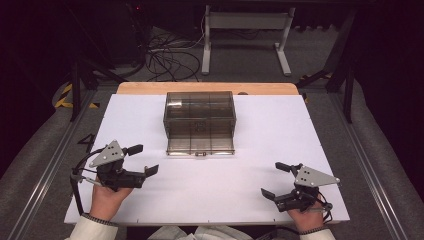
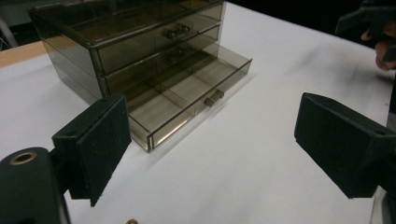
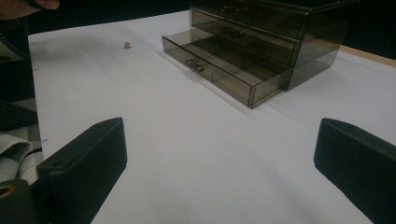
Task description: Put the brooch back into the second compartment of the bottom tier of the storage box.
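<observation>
High view overhead facing forward, both gripper views low, near the table, sharing the drawer box [image 2: 140, 70].

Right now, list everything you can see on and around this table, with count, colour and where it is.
drawer unit: one, smoky clear plastic, far middle of the table, three drawers.
bottom drawer: one, same plastic, pulled out toward the person, looks empty.
small metal piece: one, silvery, on the sheet near the left gripper; too small to identify.
white sheet: one, covers the table top.
wooden edge: one, tan, far side.
white stand: one, on the floor behind.
cables: a tangle, dark, floor behind.
left gripper: black, near left, jaws open.
right gripper: black, near right, jaws open.
</observation>
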Demonstrator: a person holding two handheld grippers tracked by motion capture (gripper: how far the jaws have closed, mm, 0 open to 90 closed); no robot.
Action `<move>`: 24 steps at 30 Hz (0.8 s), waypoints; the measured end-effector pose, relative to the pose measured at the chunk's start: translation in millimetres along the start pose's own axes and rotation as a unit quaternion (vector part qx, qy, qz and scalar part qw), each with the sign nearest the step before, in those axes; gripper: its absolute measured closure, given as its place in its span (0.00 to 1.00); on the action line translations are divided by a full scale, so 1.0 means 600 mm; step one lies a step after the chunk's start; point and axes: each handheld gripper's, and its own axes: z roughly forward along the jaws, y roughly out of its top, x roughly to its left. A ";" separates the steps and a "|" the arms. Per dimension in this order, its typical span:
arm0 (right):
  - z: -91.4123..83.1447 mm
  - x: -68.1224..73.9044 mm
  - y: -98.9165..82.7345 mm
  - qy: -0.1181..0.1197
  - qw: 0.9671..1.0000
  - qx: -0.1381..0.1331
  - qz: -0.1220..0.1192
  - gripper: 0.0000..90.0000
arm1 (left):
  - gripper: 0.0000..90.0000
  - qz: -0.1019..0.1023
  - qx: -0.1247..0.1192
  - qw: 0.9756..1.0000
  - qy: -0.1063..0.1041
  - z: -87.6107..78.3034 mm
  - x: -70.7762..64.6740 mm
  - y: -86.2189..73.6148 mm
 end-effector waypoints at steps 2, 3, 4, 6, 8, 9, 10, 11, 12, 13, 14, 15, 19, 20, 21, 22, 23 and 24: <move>0.001 0.000 0.000 0.001 1.000 0.001 0.000 0.04 | 0.19 0.012 0.012 1.000 -0.007 -0.001 0.001 0.004; 0.001 0.000 0.000 0.001 1.000 0.001 0.000 0.04 | 0.21 0.014 0.017 1.000 -0.013 -0.001 0.001 0.006; 0.001 0.000 0.000 0.001 1.000 0.002 0.000 0.04 | 0.23 0.015 0.022 0.999 -0.017 -0.001 0.002 0.008; 0.001 0.000 0.000 0.002 1.000 0.002 0.000 0.04 | 0.26 0.015 0.031 0.999 -0.023 0.000 0.005 0.011; 0.002 0.000 0.000 0.004 1.000 0.003 0.000 0.04 | 0.29 0.018 0.047 0.998 -0.028 0.000 0.007 0.013; 0.002 0.000 0.000 0.004 1.000 0.003 0.000 0.04 | 0.30 0.020 0.056 0.998 -0.025 0.000 0.008 0.014; 0.002 0.000 0.000 0.004 1.000 0.003 0.000 0.04 | 0.30 0.024 0.060 0.998 -0.021 0.000 0.009 0.015; 0.002 0.000 0.000 0.005 1.000 0.003 0.000 0.04 | 0.30 0.025 0.066 0.997 -0.020 0.000 0.009 0.016; 0.002 0.000 0.000 0.005 1.000 0.004 0.000 0.04 | 0.30 0.027 0.069 0.997 -0.019 0.000 0.010 0.017; 0.002 -0.001 -0.001 0.006 1.000 0.004 0.000 0.04 | 0.30 0.028 0.073 0.997 -0.018 0.001 0.010 0.018; 0.003 -0.001 -0.001 0.006 1.000 0.004 0.000 0.04 | 0.30 0.030 0.079 0.996 -0.016 0.001 0.011 0.019; 0.003 -0.001 -0.001 0.006 1.000 0.004 0.000 0.04 | 0.30 0.035 0.085 0.996 -0.012 0.002 0.012 0.020; 0.003 -0.001 -0.001 0.006 1.000 0.006 0.001 0.04 | 0.29 0.035 0.109 0.993 -0.008 0.006 0.016 0.022; 0.003 -0.001 -0.001 0.006 1.000 0.005 0.001 0.04 | 0.28 0.031 0.115 0.993 -0.009 0.007 0.018 0.021; 0.003 -0.002 -0.001 0.007 1.000 0.005 0.001 0.04 | 0.26 0.029 0.120 0.992 -0.007 0.009 0.020 0.021; 0.004 -0.001 -0.001 0.008 1.000 0.006 0.000 0.04 | 0.25 0.029 0.126 0.992 -0.006 0.010 0.021 0.021; 0.004 -0.001 -0.001 0.008 1.000 0.006 0.000 0.04 | 0.25 0.028 0.130 0.991 -0.005 0.011 0.022 0.020; 0.004 -0.001 -0.001 0.008 1.000 0.006 0.000 0.04 | 0.25 0.027 0.134 0.991 -0.004 0.011 0.023 0.020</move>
